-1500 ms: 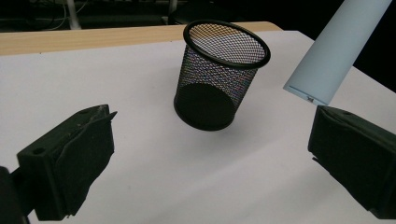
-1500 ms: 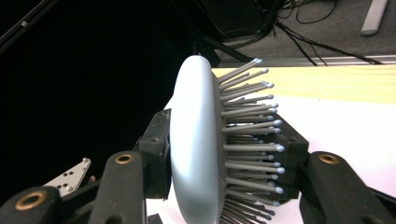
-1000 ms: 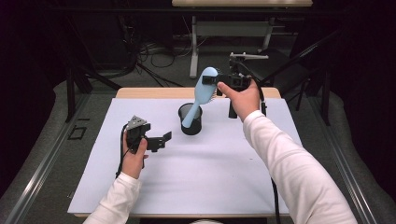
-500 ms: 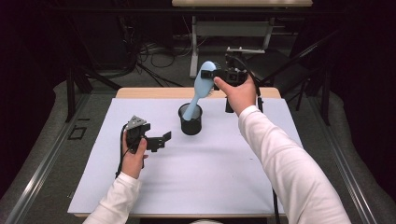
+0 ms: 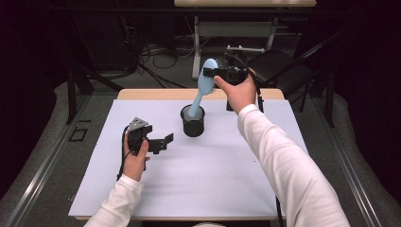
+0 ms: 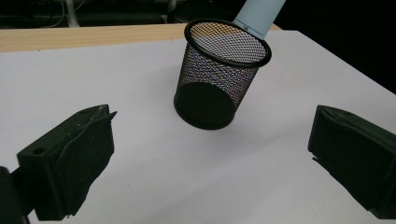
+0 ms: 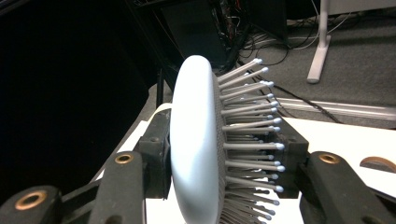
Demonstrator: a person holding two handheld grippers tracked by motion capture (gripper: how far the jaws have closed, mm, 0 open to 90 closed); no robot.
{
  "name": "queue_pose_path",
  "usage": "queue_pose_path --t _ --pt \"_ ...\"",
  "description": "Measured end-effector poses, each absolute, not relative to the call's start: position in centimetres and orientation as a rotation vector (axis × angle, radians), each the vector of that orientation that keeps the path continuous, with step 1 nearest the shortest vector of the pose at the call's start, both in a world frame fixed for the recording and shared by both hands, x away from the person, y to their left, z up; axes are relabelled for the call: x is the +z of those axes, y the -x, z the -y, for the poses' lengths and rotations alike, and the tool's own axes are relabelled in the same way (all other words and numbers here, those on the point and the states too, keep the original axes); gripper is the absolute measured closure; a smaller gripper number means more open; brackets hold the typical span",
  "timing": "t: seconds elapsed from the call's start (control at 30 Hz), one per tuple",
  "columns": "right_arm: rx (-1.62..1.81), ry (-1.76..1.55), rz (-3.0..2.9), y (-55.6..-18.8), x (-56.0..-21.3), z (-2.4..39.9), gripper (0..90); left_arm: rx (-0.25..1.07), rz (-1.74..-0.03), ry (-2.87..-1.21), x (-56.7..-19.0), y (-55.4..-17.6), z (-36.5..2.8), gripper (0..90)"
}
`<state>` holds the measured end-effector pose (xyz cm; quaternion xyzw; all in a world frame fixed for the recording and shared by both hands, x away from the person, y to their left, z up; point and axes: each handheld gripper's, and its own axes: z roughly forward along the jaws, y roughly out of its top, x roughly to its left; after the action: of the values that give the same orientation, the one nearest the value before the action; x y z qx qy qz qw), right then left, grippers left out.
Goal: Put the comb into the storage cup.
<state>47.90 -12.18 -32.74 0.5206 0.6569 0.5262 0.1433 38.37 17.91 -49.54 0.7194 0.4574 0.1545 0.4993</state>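
We note a white table top carrying one black mesh cup a little left of its middle and toward the far edge; in the left gripper view the cup sits upright and open-mouthed, dead ahead of the jaws. A pale blue hairbrush runs from the cup up and away: its handle end dips inside the rim, its head is raised above and beyond the cup, so the long axis leans steeply, tilted toward the far right. The right gripper is clamped across the head, one jaw on the smooth back, the other among the bristles, as the right gripper view shows on the brush. The right hand therefore has the brush, high above the far table edge. We judge the relation that matters is handle to cup mouth: the handle points down into the opening, and any further travel would run along that slanted axis, either deeper in or straight out; which is intended we cannot tell. The left gripper hovers low over the table, left of and nearer than the cup, jaws spread wide and empty, aimed at the cup's side, well apart from it.
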Motion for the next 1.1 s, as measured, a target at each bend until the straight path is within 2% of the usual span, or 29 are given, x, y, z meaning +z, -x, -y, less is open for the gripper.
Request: queue_pose_path --t 1.1 --pt "1.428 -1.393 -1.903 -48.4 -34.5 10.3 50.0 0.371 -1.109 -1.742 -49.6 -38.5 -18.0 0.5"
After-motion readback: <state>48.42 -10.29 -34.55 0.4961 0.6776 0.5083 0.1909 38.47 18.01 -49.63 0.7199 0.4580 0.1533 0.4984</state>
